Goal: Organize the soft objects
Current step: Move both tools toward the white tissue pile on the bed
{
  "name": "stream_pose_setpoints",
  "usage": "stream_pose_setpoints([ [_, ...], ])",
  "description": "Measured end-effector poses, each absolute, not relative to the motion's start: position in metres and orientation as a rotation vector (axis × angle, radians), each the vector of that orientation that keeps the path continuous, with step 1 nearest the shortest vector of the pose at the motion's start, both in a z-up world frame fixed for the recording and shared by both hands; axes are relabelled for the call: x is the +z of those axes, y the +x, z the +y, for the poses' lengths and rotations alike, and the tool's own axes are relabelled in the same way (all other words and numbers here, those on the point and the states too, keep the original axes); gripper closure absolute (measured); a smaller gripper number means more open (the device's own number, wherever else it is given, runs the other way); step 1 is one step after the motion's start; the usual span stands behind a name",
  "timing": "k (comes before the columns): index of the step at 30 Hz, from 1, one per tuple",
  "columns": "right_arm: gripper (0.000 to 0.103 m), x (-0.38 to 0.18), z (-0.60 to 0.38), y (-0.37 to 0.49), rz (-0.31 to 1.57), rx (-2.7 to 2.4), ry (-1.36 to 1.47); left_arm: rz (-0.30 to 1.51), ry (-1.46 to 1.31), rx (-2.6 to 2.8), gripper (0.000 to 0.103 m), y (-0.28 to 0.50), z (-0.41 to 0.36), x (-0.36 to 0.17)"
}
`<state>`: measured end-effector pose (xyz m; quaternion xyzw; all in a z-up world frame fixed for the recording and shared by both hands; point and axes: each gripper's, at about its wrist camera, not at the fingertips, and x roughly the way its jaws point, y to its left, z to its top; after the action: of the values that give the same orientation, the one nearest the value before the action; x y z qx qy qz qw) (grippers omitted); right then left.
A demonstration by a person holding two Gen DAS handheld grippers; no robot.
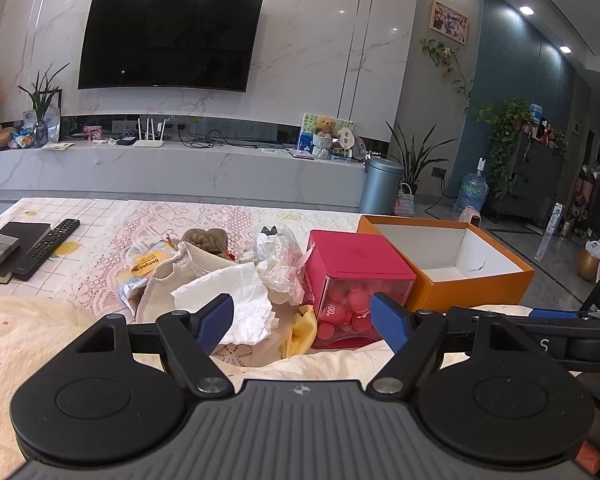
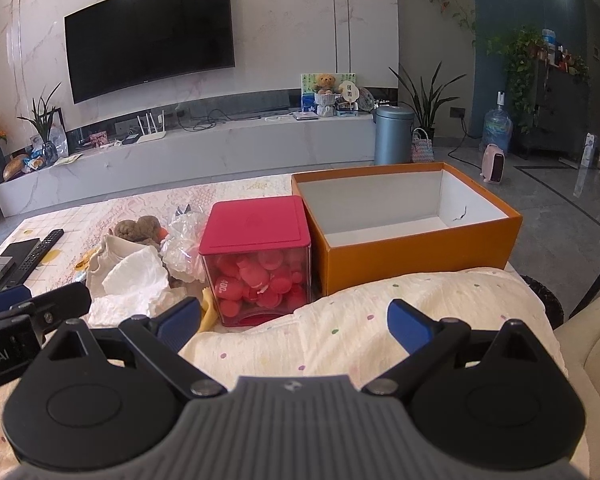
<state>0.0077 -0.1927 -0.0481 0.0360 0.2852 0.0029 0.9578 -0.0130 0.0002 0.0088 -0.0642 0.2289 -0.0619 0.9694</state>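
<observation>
Both my tongs gape wide, nothing in either. Left tongs (image 1: pixel 302 316) hover low over the cream dotted quilt (image 2: pixel 380 320), blue tips aimed toward the soft pile on the table (image 1: pixel 100 216). Right tongs (image 2: pixel 294 320) hang over the same quilt, aimed toward the orange box (image 2: pixel 416 256).

Landmark: red-lidded clear cube (image 1: pixel 360 280), full of red round pieces, count unreadable.

Left of the cube sits the pile: one white crumpled tissue (image 1: pixel 236 300), nearest my left tongs, its long axis running from near-right up to far-left; one cream cloth (image 1: pixel 188 276) under and behind it; one brown plush (image 1: pixel 204 238) at the far side; one clear crumpled plastic bag (image 1: pixel 278 264) touching the cube's left face; one snack packet (image 1: pixel 144 268) at the pile's left edge; one yellow cloth corner (image 1: pixel 302 328) just in front of the cube.

Right of the cube, just beside it, one orange box, open top, white inside, long axis running away from me.

Far left of the cube: one remote (image 1: pixel 48 248) beside a dark book (image 1: pixel 16 240), long axes pointing away, near the table's left edge. Bare lace cloth lies beyond the pile.
</observation>
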Motion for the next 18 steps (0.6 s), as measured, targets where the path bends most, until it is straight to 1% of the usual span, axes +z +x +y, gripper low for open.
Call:
stream_pose_setpoints([
  [18, 0.005, -0.0512, -0.1903, 0.0088, 0.593, -0.006, 0.057, 0.477, -0.144, -0.126, 0.012, -0.0118, 0.0029, 0.0051],
])
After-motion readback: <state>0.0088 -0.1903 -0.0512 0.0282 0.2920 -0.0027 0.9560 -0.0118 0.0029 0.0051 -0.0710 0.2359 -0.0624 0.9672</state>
